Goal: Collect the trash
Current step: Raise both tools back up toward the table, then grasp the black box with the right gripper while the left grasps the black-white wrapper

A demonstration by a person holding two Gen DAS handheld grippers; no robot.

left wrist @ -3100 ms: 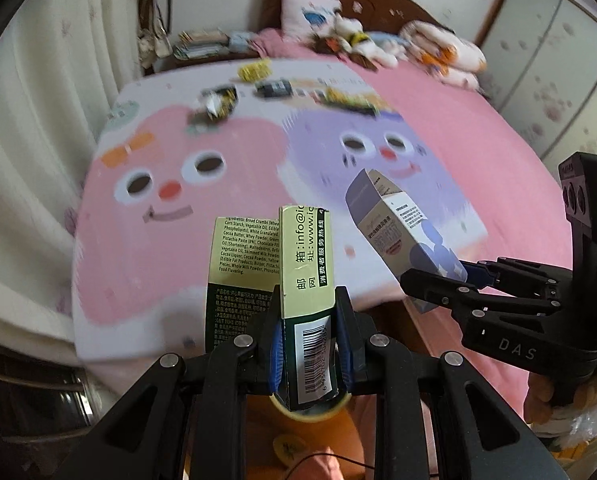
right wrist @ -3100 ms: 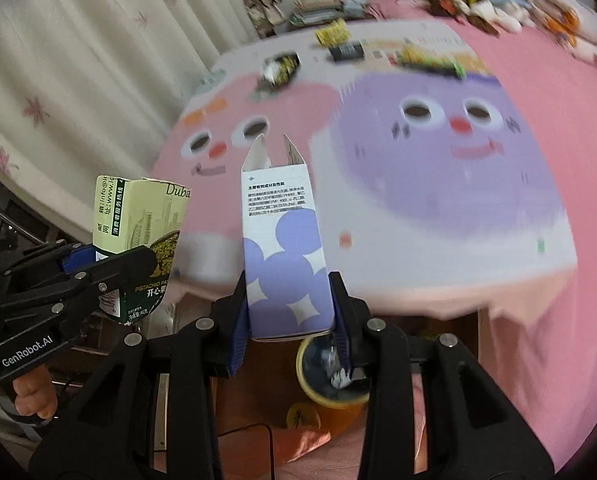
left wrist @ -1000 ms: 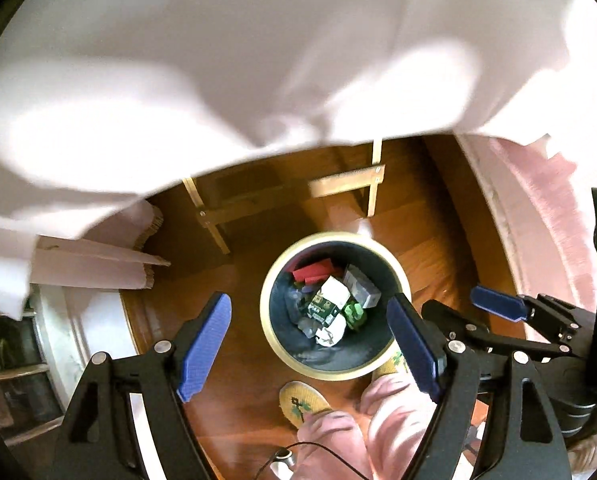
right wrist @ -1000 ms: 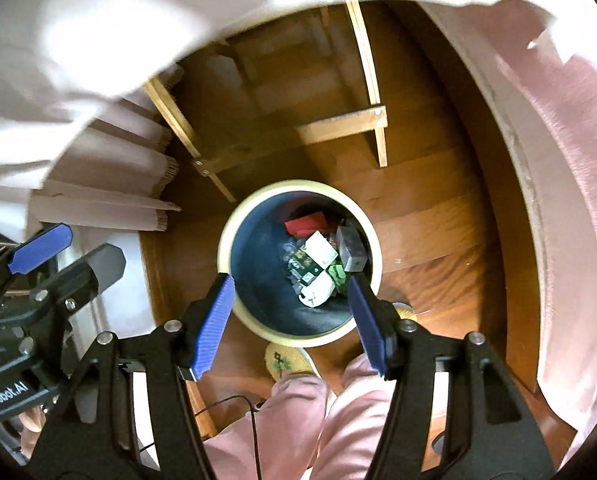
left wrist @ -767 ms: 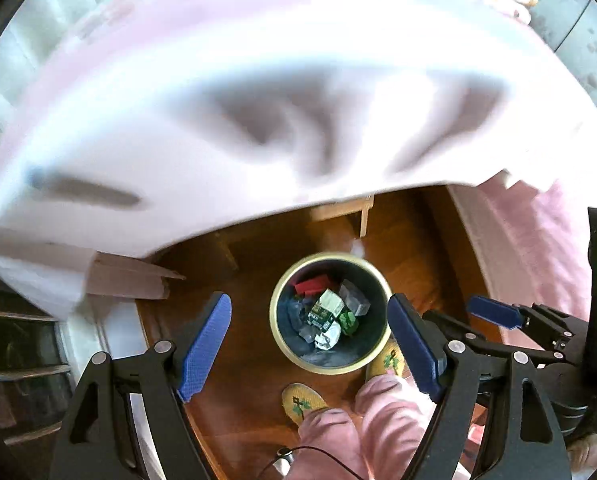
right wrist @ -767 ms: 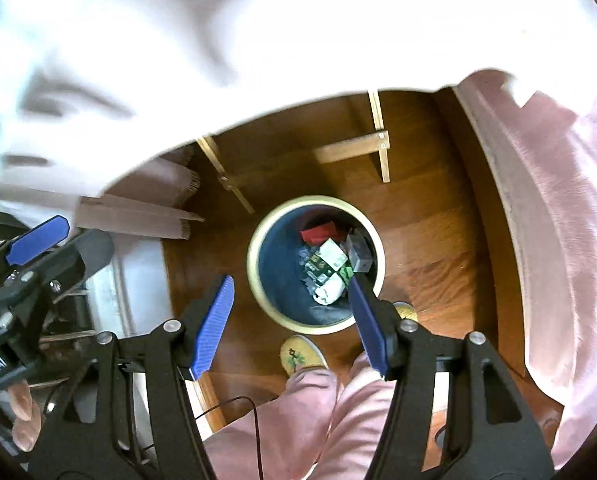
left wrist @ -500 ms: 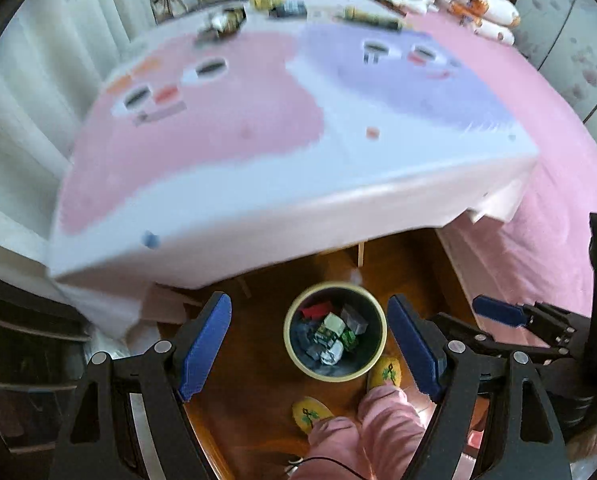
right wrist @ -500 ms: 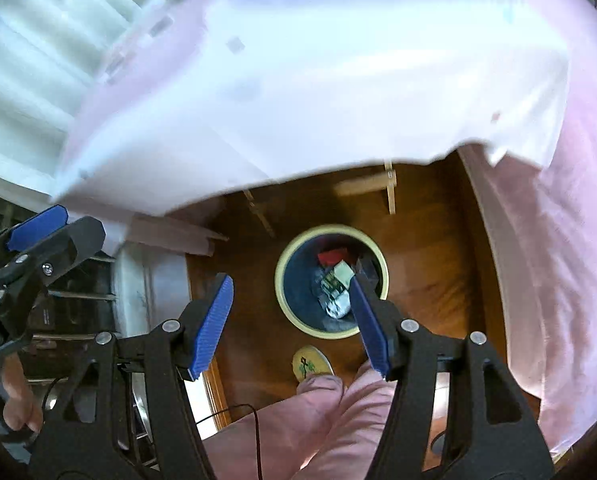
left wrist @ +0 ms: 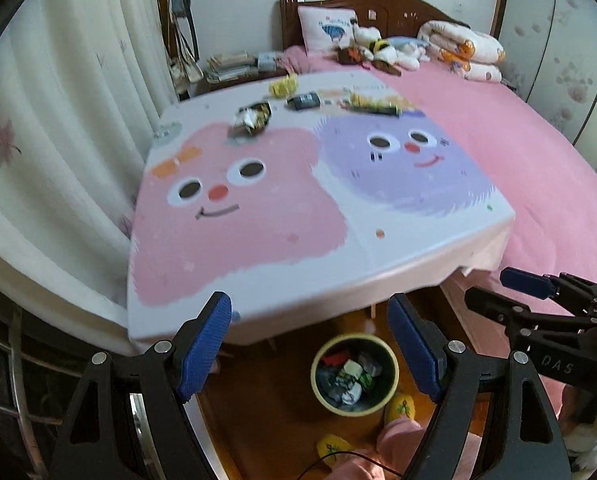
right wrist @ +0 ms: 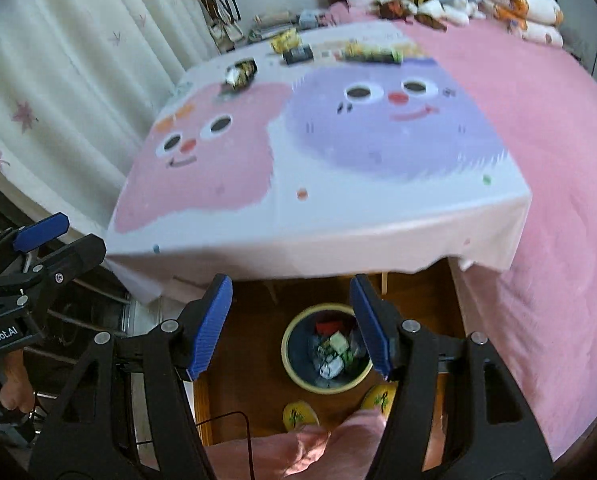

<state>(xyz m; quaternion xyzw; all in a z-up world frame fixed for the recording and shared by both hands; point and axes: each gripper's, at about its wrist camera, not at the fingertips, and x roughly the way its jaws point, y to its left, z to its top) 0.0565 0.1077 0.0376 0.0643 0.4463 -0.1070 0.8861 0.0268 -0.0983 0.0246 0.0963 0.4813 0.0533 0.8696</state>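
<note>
"DAS" printed on right gripper point(left wrist: 538, 296) body, lower right of left wrist view. "enRobot.AI", partly cut off, on left gripper point(right wrist: 54, 240) body, lower left of right wrist view.

Pink bed point(left wrist: 498, 128), white curtains point(left wrist: 58, 120), wooden floor point(left wrist: 266, 392)

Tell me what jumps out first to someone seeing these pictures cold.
The tablecloth with two big cartoon faces, pink and purple, fills the middle of both views. At its far edge lie scattered wrappers, and on the wooden floor below its near edge stands a round bin already holding trash. Both the left gripper and the right gripper frame that bin, jaws wide open and empty.
</note>
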